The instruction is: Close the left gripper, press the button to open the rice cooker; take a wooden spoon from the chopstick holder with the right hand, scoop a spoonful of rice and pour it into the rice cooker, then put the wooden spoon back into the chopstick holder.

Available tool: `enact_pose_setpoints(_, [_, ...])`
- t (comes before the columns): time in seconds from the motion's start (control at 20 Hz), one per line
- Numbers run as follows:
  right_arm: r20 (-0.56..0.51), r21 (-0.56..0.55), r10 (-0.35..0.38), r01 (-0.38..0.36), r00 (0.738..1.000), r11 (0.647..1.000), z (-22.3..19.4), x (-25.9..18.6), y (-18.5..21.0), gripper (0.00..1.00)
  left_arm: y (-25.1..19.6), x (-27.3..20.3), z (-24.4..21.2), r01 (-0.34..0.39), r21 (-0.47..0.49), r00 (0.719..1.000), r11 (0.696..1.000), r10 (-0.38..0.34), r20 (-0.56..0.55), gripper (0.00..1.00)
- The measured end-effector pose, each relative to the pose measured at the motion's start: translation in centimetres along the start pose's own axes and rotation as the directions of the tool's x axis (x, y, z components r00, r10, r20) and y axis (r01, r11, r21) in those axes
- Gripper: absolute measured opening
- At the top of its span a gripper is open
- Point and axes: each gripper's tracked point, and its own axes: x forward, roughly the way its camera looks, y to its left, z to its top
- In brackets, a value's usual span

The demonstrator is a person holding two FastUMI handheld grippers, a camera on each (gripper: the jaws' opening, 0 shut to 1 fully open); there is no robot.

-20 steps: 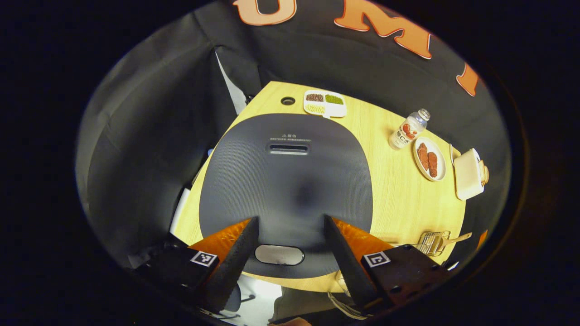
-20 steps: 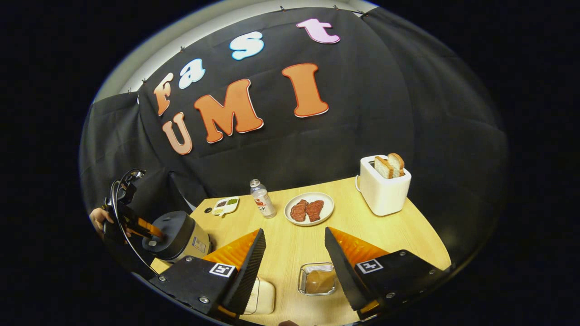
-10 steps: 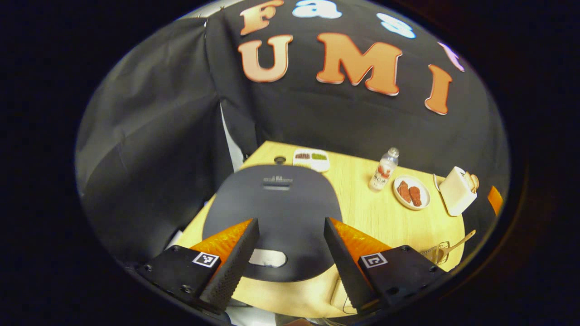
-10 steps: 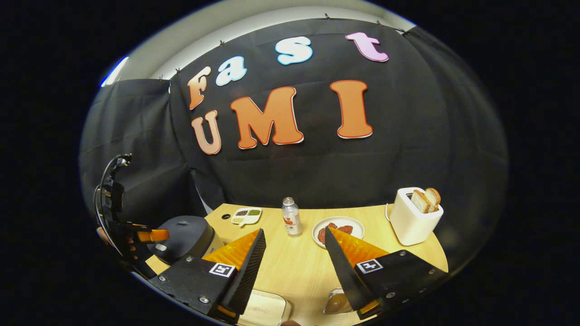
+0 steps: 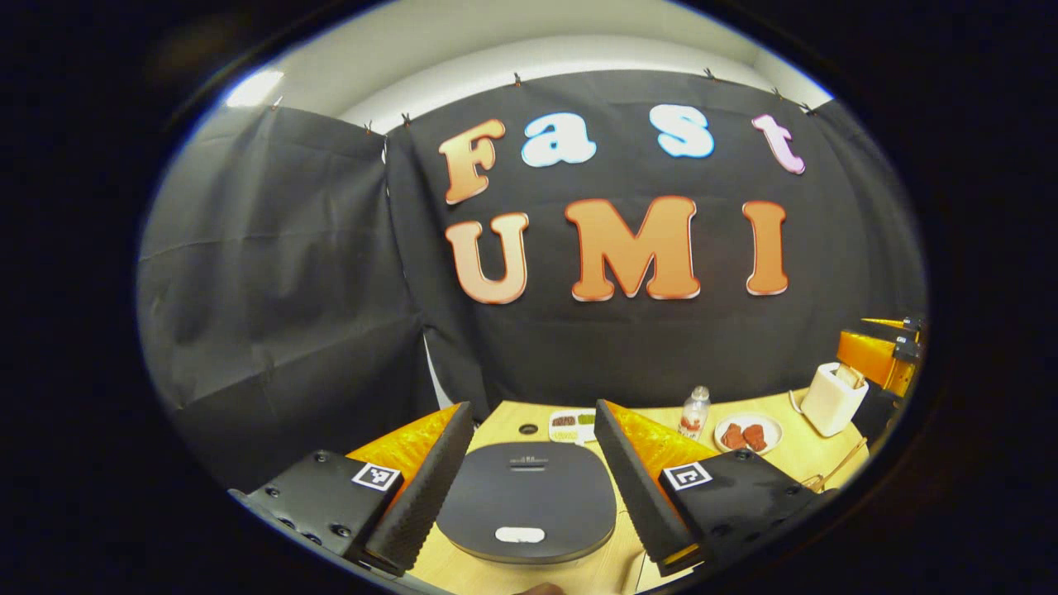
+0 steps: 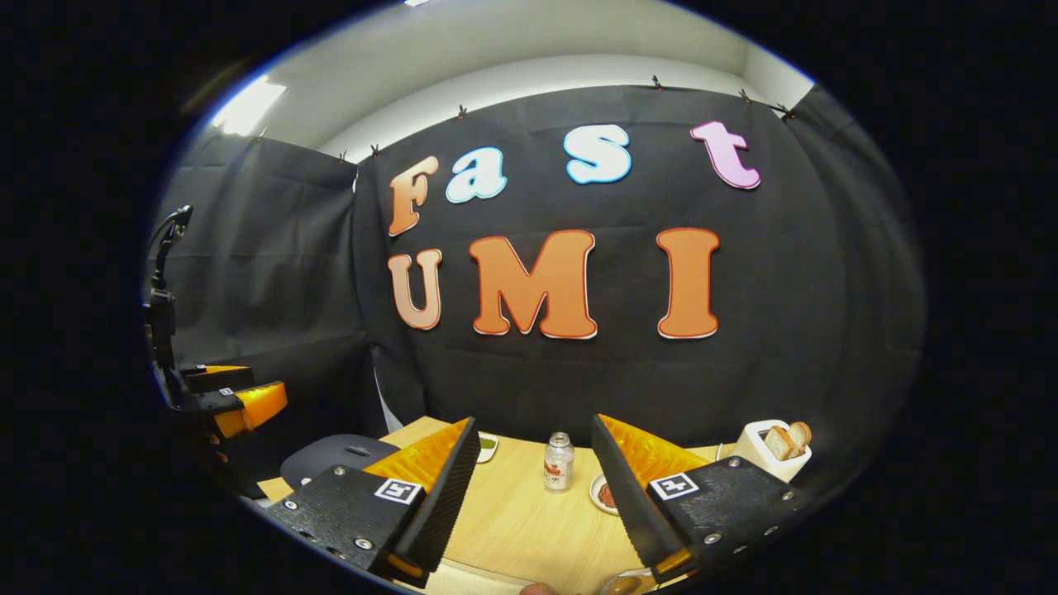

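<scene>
The rice cooker (image 5: 526,496) stands on the wooden table below my left gripper (image 5: 531,407), its dark lid down and its pale oval button (image 5: 519,535) at the near edge. My left gripper is open and held well above the lid, touching nothing. A wooden spoon handle (image 5: 846,463) sticks up at the table's right edge. My right gripper (image 6: 534,421) is open and holds nothing, raised over the table's near side. In the right gripper view the cooker (image 6: 331,459) sits at the left, with the left gripper (image 6: 240,401) hanging above it.
A bottle (image 6: 558,463), a plate of meat (image 5: 748,434), a divided sauce dish (image 5: 572,423) and a white toaster with bread (image 6: 773,450) stand along the back of the table (image 6: 521,521). The rim of a glass bowl (image 6: 628,585) shows under the right gripper.
Both grippers have risen and tilted up, so the wall now dominates each view. The left gripper has lifted away from the cooker lid, which stays down. Both stay open.
</scene>
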Motion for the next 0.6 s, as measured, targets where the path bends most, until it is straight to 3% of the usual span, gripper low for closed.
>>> enact_pose_setpoints(0.35, [0.085, -0.073, 0.01, -0.004, 0.996, 0.997, 2.3, -0.8, 1.3, 0.85, -1.7, -1.7, 3.4, 0.065, -0.009, 0.982, 0.998, -0.062, 0.177, 0.99])
enact_pose_setpoints(0.6, [0.081, -0.114, 0.021, -0.012, 0.997, 0.993, 1.3, -0.6, 2.2, 0.86, -2.4, -2.1, 3.3, 0.082, 0.005, 0.982, 0.997, -0.082, 0.172, 1.0])
